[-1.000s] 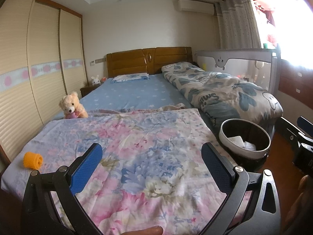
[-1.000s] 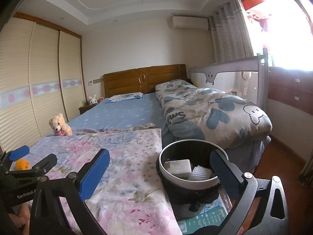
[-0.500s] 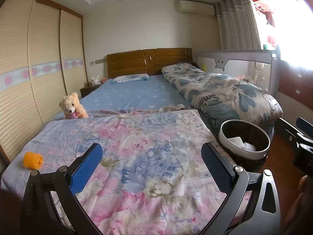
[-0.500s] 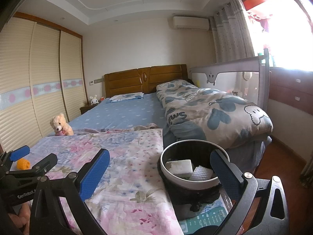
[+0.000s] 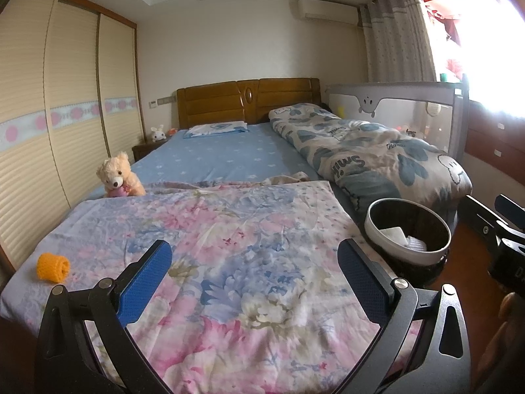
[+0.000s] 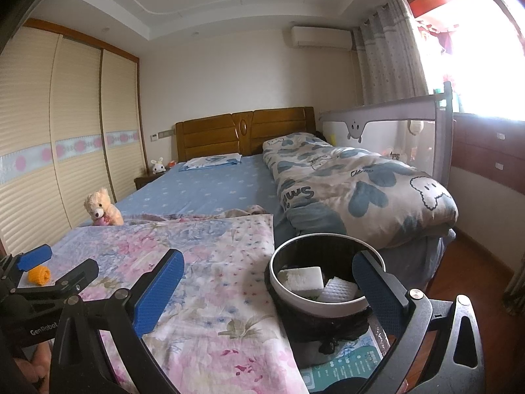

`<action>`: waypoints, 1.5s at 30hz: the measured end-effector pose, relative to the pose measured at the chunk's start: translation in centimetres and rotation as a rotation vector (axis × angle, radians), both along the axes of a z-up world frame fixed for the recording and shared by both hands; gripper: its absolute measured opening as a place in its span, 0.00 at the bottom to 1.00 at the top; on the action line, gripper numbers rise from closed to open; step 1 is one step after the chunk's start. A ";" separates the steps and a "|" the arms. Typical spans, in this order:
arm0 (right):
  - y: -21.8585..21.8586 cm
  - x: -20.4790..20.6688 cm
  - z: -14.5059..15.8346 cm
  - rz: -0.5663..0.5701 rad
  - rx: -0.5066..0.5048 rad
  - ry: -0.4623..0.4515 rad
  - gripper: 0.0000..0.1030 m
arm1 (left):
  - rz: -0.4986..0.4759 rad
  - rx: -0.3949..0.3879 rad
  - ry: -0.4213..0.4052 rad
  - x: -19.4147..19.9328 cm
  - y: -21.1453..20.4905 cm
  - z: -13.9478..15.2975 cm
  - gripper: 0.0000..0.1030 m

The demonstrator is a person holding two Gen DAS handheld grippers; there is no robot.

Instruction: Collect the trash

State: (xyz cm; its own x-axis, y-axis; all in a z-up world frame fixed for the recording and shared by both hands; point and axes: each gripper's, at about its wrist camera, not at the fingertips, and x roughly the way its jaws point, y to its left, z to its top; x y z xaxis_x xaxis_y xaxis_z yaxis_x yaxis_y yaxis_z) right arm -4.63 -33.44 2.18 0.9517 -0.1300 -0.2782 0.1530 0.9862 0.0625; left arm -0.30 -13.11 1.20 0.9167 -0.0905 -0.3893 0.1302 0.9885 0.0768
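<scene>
An orange foam net roll (image 5: 53, 267) lies on the floral sheet near the bed's left front corner; it also shows in the right wrist view (image 6: 39, 275). A white-rimmed trash bin (image 5: 408, 232) with a black liner stands at the bed's right front; it holds white trash pieces (image 6: 305, 278). My left gripper (image 5: 254, 275) is open and empty over the floral sheet. My right gripper (image 6: 267, 287) is open and empty, its right finger in front of the bin (image 6: 325, 274).
A teddy bear (image 5: 117, 176) sits at the left bed edge. A folded quilt (image 5: 370, 157) lies on the right of the bed beside a bed rail (image 5: 393, 111). Wardrobe doors (image 5: 49, 121) line the left wall. The wooden floor (image 6: 472, 262) is to the right.
Both views have pulled back and risen slightly; the bed and bin look a little farther. Both grippers stay open and empty.
</scene>
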 end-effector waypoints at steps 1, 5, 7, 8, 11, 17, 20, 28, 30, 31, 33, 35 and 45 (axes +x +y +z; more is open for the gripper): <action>0.0 0.0 0.0 0.000 0.001 0.001 1.00 | 0.001 0.001 0.000 0.0 -0.1 0.0 1.00; 0.0 0.0 0.0 0.002 0.002 0.001 1.00 | 0.000 0.000 0.001 0.0 0.0 0.0 1.00; 0.0 0.1 0.0 0.001 0.000 0.001 1.00 | 0.000 0.001 0.002 0.0 0.0 0.0 1.00; 0.0 0.1 0.0 0.001 0.001 0.002 1.00 | 0.000 0.002 0.003 0.0 -0.1 -0.1 1.00; 0.0 0.1 -0.1 0.003 0.004 0.004 1.00 | -0.002 0.003 0.006 -0.1 -0.1 -0.3 1.00; 0.0 0.1 -0.1 0.003 0.003 0.004 1.00 | -0.004 0.003 0.008 -0.1 -0.2 -0.4 1.00; 0.0 0.1 -0.2 0.006 0.006 0.004 1.00 | -0.004 0.004 0.008 0.0 -0.1 -0.3 1.00; 0.0 0.1 -0.2 0.005 0.007 0.003 1.00 | -0.003 0.004 0.008 0.0 -0.2 -0.3 1.00; 0.0 0.1 -0.2 0.006 0.009 0.003 1.00 | -0.004 0.003 0.008 0.0 -0.1 -0.2 1.00; 0.0 0.1 -0.2 0.006 0.008 0.004 1.00 | -0.003 0.004 0.008 0.0 -0.2 -0.2 1.00; 0.0 0.1 -0.2 0.006 0.008 0.004 1.00 | -0.004 0.004 0.008 0.0 -0.2 -0.3 1.00; -0.1 0.1 -0.2 0.006 0.008 0.003 1.00 | -0.003 0.003 0.009 0.0 -0.2 -0.2 1.00; 0.0 0.1 -0.2 0.007 0.010 0.003 1.00 | -0.007 0.005 0.013 -0.2 -0.4 -0.7 1.00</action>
